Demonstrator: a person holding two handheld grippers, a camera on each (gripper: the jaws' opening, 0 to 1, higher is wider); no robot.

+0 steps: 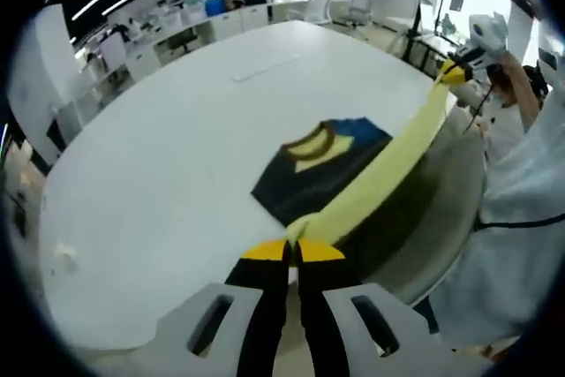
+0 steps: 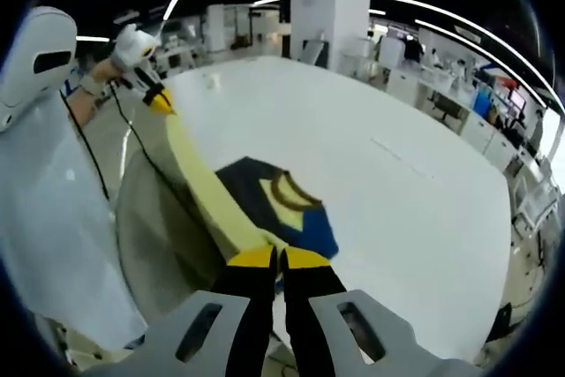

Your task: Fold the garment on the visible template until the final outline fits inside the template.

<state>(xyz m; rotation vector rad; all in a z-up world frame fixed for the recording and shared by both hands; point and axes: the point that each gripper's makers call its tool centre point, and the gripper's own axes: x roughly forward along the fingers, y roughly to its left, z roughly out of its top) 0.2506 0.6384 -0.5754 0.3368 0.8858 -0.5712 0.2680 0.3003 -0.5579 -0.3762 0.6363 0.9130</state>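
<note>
A dark navy garment (image 1: pixel 305 184) with a blue patch and a yellow, brown-trimmed collar lies near the edge of the white table (image 1: pixel 177 147). Its yellow hem (image 1: pixel 388 169) is pulled taut in a band between both grippers. My left gripper (image 1: pixel 296 249) is shut on one end of the hem. The right gripper (image 1: pixel 455 72), held in a hand, grips the other end. In the right gripper view, my right gripper (image 2: pixel 276 258) is shut on the yellow hem (image 2: pixel 207 187), the garment (image 2: pixel 265 200) spreads beyond it, and the left gripper (image 2: pixel 159 99) holds the far end.
A person in white clothing (image 2: pixel 53 218) stands at the table's edge behind the stretched hem. Faint line marks (image 1: pixel 265 66) sit farther out on the table (image 2: pixel 397 218). A small white object (image 1: pixel 66 258) lies near the rim. Desks and chairs (image 1: pixel 203 15) line the room beyond.
</note>
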